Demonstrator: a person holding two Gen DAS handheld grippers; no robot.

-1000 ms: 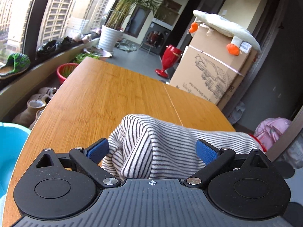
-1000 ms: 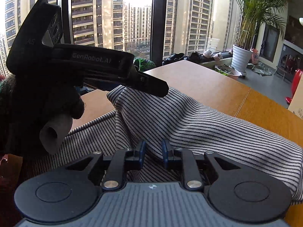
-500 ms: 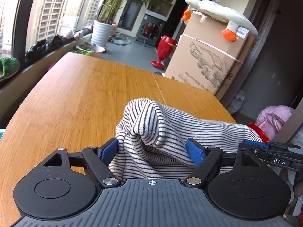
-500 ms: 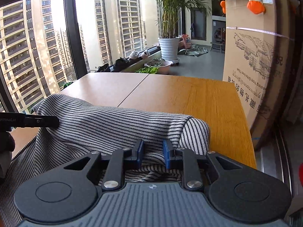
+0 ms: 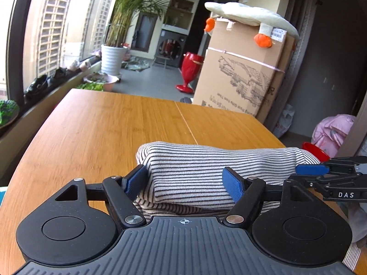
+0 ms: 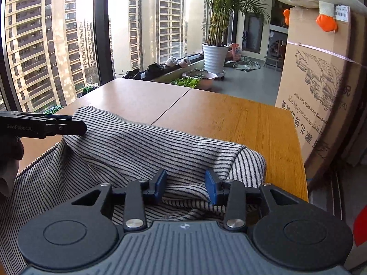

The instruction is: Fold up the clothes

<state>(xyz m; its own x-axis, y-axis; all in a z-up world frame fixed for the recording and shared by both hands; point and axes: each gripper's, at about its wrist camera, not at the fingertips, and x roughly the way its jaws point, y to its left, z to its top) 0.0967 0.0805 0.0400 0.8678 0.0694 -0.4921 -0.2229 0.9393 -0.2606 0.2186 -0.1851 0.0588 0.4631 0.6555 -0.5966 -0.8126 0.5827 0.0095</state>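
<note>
A wooden desk (image 5: 110, 123) stands by tall windows that look out on apartment towers, with a potted palm (image 6: 216, 45) in a white ribbed pot beyond its far end and a big cardboard box (image 5: 243, 78) at the side, a plush goose (image 5: 250, 18) lying across the top of it. On the near part of the desk lies a striped garment (image 5: 206, 167), cream with thin dark lines, folded over on itself so that a thick doubled edge runs across it.

The left tool (image 5: 185, 181) stands wide, its blue pads on either side of the folded edge; the cloth lies between them, and its jaws have just been closing a little. I cannot tell whether the pads press on the fabric.

The right tool (image 6: 185, 184) is at the other end of the fold. Its jaws have just been opening and now stand partly apart, with a ridge of the striped cloth between them and not pinched.
</note>
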